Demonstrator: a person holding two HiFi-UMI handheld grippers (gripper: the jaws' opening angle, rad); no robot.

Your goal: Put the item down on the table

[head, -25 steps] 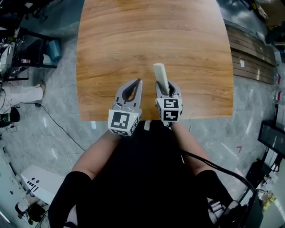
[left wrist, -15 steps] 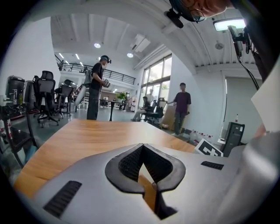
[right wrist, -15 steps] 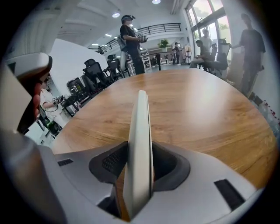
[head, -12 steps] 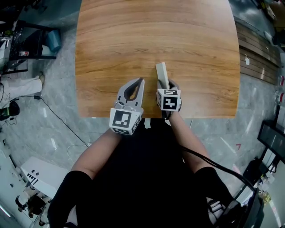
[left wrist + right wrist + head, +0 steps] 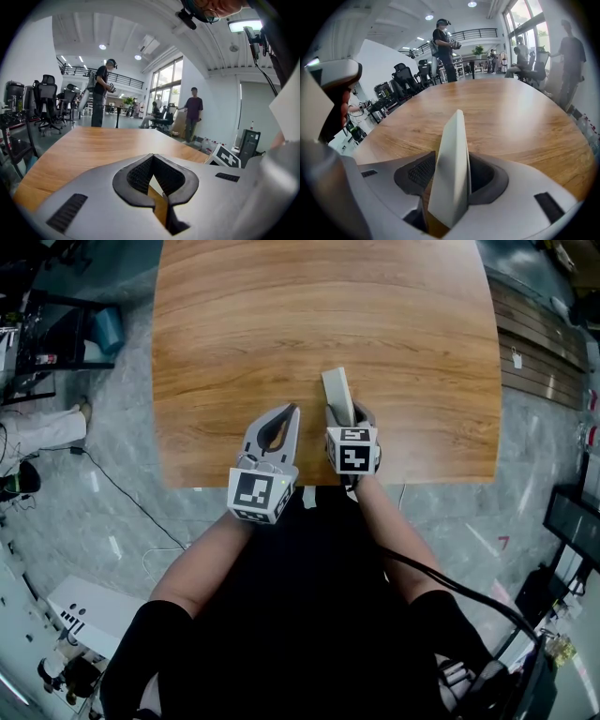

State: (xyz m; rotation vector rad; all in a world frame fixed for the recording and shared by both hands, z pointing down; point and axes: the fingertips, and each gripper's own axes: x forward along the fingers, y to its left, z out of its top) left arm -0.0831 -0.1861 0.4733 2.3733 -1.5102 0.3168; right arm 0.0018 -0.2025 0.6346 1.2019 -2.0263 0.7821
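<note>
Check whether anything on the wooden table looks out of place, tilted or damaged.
Nothing stands out. The wooden table shows no spill or damage. The only item, a pale flat slab, is clamped edge-on in the right tool above the table's near side. The left tool is shut with nothing in it.

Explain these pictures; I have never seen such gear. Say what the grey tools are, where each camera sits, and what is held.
A person holds a grey two-jaw gripper in each hand; the cubes with black-and-white squares are part of them. The top-down picture comes from a camera on the person's head; the other two come from cameras riding on each gripper, looking along its jaws. Below is a wooden table, nothing lying on it. The left gripper is shut and empty. The right gripper is clamped on a pale slab that sticks out past its jaws.
</note>
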